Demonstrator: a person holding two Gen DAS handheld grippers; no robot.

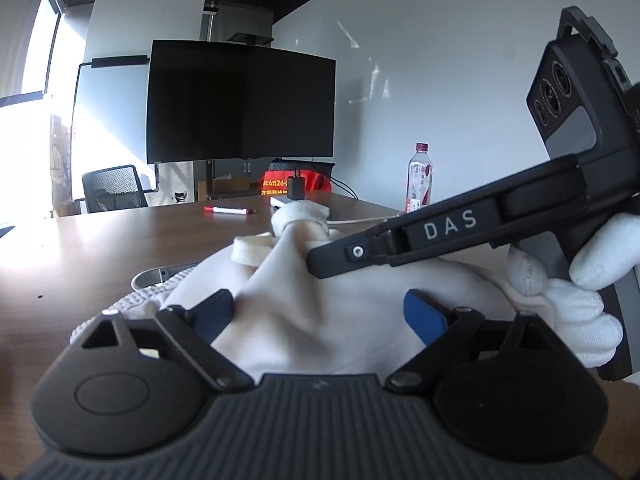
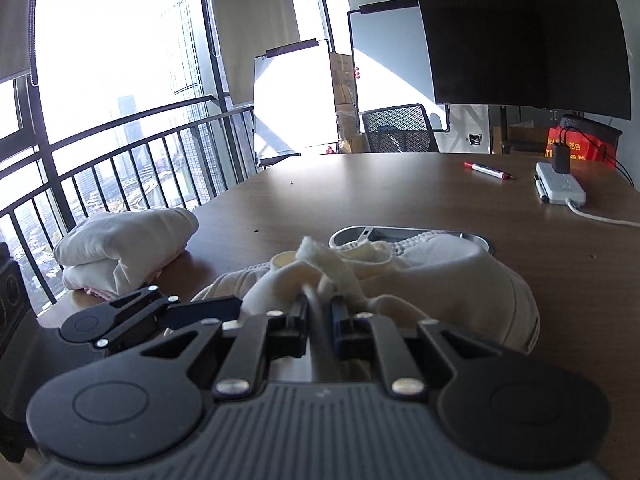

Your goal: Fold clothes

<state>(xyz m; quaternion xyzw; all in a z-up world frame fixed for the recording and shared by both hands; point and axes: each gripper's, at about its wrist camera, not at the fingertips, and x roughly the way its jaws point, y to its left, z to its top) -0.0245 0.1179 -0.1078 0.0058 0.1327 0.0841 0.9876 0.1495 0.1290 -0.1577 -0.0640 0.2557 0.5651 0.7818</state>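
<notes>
Left wrist view: left gripper (image 1: 318,314) jaws spread wide, blue pads on either side of the cream-white fleece garment (image 1: 320,320), which lies bunched on the brown wooden table (image 1: 120,240). Nothing pinched between the left fingers; cloth sits in the gap, and I can't tell whether the pads touch it. The right gripper (image 1: 316,258) reaches in from the right, black with "DAS" lettering, held by a hand in a white knit glove (image 1: 576,292). Its tip sits in a raised fold of the garment; closure not readable from this angle. Far side of the table: red-capped marker pen (image 1: 228,211), clear plastic water bottle with red cap (image 1: 420,178), large dark wall screen (image 1: 240,100) behind.

Right wrist view: right gripper (image 2: 320,312) jaws drawn close together, clamped on a pinch of the cream-white fleece garment (image 2: 440,276). Cloth bunches up just ahead of the fingertips; the rest of the garment drapes to the right, partly over the oval silver cable port (image 2: 360,234) set in the table. Left gripper (image 2: 192,312) visible at lower left, beside the cloth. A stack of folded white clothes (image 2: 124,248) sits at the table's left edge, apart from the worked garment. White power strip (image 2: 560,188) far right, the marker near it.
</notes>
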